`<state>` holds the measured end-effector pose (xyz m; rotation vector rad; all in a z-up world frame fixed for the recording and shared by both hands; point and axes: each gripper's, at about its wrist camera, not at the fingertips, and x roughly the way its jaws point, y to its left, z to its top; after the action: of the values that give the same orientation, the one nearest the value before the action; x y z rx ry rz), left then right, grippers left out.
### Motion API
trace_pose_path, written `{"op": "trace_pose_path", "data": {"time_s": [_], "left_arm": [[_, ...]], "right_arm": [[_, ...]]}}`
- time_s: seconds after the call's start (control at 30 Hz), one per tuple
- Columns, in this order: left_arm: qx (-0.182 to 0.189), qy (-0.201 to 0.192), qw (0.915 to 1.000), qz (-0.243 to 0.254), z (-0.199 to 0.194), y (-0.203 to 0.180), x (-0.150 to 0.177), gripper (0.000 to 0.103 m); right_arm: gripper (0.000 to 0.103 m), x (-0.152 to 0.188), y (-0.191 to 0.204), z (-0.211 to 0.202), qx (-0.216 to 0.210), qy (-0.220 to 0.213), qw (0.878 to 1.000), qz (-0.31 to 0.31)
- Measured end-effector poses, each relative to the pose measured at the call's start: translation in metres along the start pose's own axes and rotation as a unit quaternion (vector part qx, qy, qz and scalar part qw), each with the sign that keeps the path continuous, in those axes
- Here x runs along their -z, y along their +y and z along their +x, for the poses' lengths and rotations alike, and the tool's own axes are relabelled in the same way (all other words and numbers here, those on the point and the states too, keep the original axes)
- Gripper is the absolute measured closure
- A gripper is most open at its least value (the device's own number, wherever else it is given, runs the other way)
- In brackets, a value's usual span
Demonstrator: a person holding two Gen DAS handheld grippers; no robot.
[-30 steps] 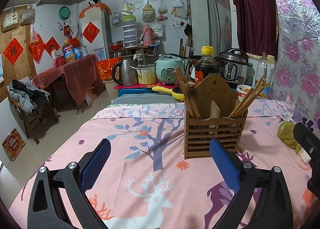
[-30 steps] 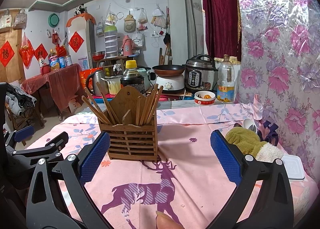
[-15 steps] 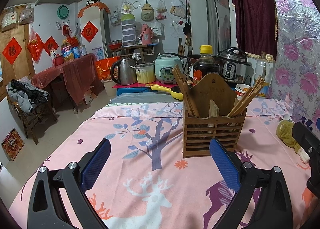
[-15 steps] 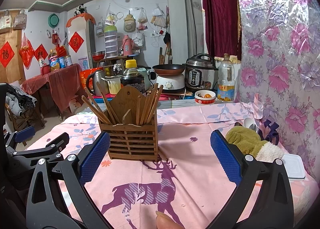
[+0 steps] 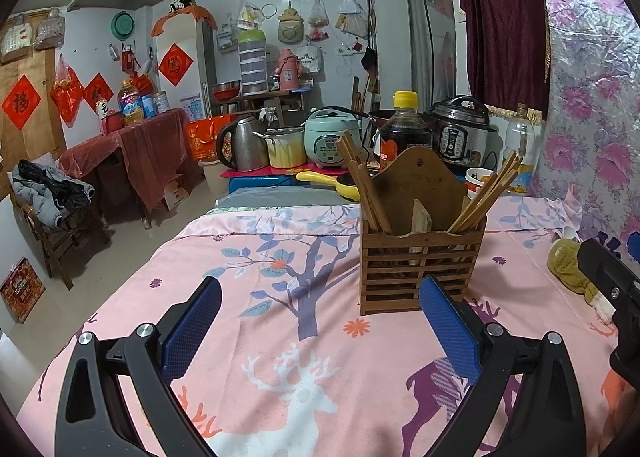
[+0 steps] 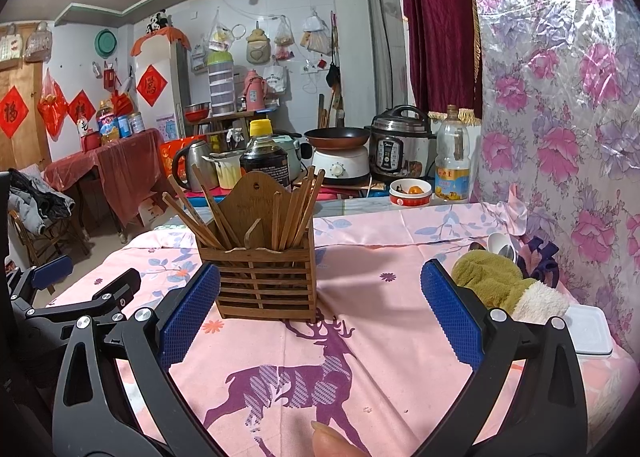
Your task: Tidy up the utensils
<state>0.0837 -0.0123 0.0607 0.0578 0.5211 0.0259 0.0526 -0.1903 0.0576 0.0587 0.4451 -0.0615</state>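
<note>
pink deer-print cloth covers the counter (image 5: 280, 337), carrying a slatted wooden holder (image 5: 420, 265) with chopsticks (image 6: 296, 213) leaning in two bundles. left hand-held gripper (image 5: 320, 317) and right hand-held gripper (image 6: 320, 305) both stand apart, empty, short of the holder. risk: the holder looks light and top-heavy; a pad catching a slanted stick could tip it or fan the sticks out. only the right wrist view shows a white lidded box (image 6: 588, 333), spoons (image 6: 500, 245) behind a green plush item (image 6: 488, 281), and a fingertip (image 6: 332, 437) at the bottom edge
</note>
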Motion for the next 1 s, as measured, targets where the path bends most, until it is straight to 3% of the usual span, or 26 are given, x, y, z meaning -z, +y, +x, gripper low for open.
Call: {"op": "trace_pose_path", "data": {"time_s": [1.0], "left_arm": [[-0.002,0.001,1.0,-0.004,0.0004,0.0059,-0.0041,0.006]], "right_arm": [[0.006,-0.001,-0.0014,-0.0003,0.0,0.0,1.0,0.002]]}}
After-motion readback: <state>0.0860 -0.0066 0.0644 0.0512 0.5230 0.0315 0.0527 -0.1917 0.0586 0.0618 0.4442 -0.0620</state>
